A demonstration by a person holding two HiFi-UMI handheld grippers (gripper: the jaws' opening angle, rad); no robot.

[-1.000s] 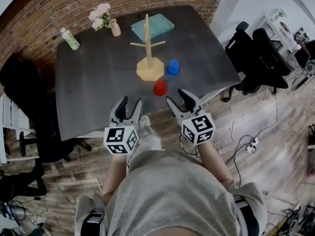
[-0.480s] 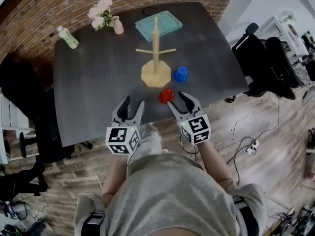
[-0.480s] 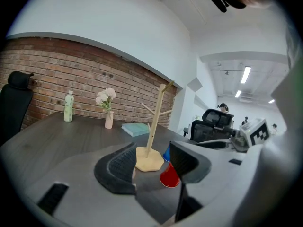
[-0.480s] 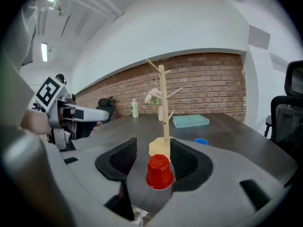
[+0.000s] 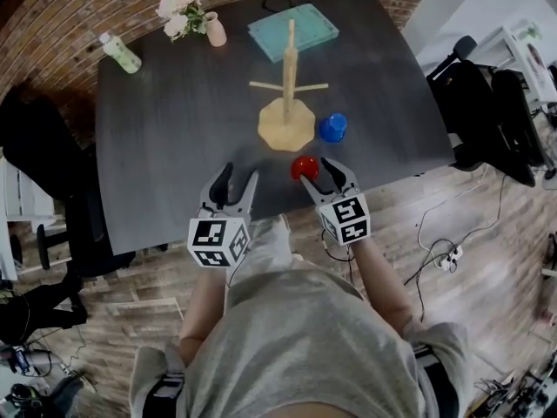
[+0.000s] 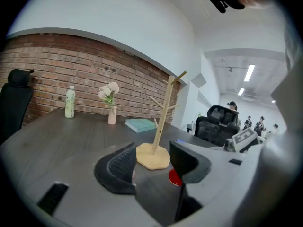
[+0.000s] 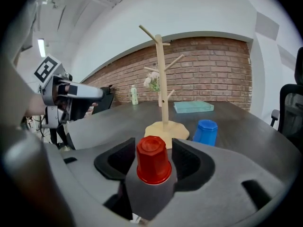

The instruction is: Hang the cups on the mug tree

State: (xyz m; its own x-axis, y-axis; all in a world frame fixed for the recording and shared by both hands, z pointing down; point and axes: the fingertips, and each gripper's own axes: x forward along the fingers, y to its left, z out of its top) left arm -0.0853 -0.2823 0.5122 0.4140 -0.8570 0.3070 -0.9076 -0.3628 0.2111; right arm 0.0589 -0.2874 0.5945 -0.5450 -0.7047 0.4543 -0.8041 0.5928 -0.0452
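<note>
Two cups, both standing upside down on the table (image 5: 174, 146), so neither carries any contents: the red cup (image 7: 153, 160) sits close to the near edge, and the blue cup (image 5: 332, 127) stands just beside the base of the mug tree (image 5: 288, 103), on its right. One mug tree, upright, set right of the table's middle and towards the near edge. Your right gripper (image 5: 319, 175) has just been opening its jaws; they stand wide, with the red cup between them and a gap showing on each side, so nothing is gripped. Your left gripper (image 5: 238, 174) hangs over the near edge with its jaws apart and nothing held between them. One vase (image 5: 213, 31) at the far edge holds a bunch of pale flowers (image 5: 181, 0). One bottle (image 5: 119, 52) stands near the far left corner; its fill cannot be told. One flat teal item (image 5: 292, 30) lies at the far edge behind the mug tree; whether it is a tray or a book cannot be told.
</note>
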